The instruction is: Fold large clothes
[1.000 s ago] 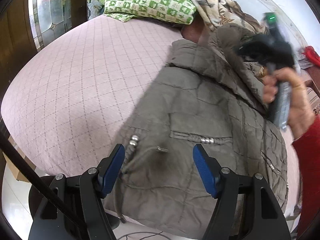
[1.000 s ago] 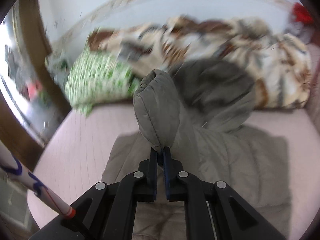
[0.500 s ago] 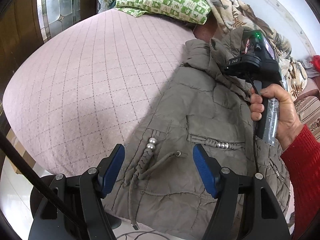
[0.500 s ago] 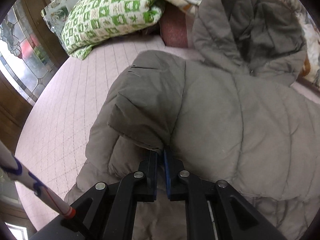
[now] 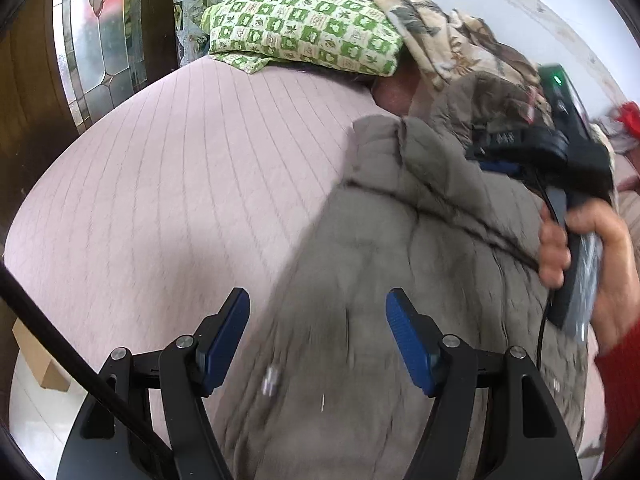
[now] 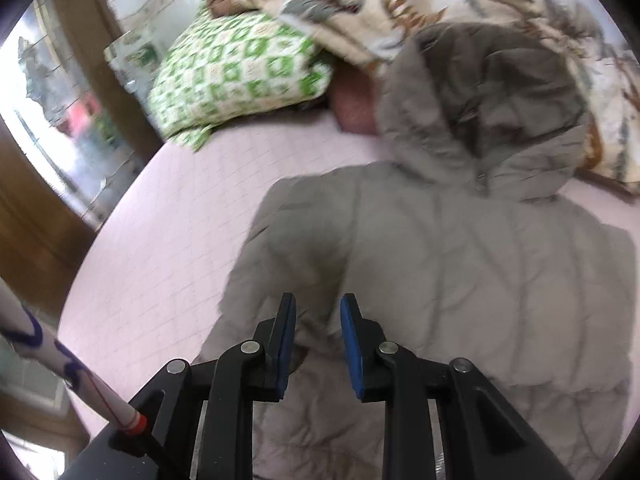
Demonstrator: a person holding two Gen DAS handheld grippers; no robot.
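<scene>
Now: bed [image 5: 168, 184] under pink quilted cover, grid stitching. Grey padded coat [image 6: 460, 272] spread flat on bed, hood [image 6: 488, 108] toward far edge by green-checked pillow [image 5: 304, 28] and floral blanket [image 6: 400, 4]. Leaded-glass door [image 5: 104, 28] in wood frame at left. Left hand-held gripper [image 5: 318, 344] fingers wide apart over coat hem, holding nothing. Right hand-held gripper [image 6: 318, 344] fingers slightly apart, just above coat. No readable writing.

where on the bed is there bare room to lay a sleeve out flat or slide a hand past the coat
Bare pink quilt runs left of the grey coat, from the green pillow down to the bed's near edge. A narrow strip lies between pillow and coat shoulder. It is crowded at the head: coat hood against the patterned blanket.
</scene>
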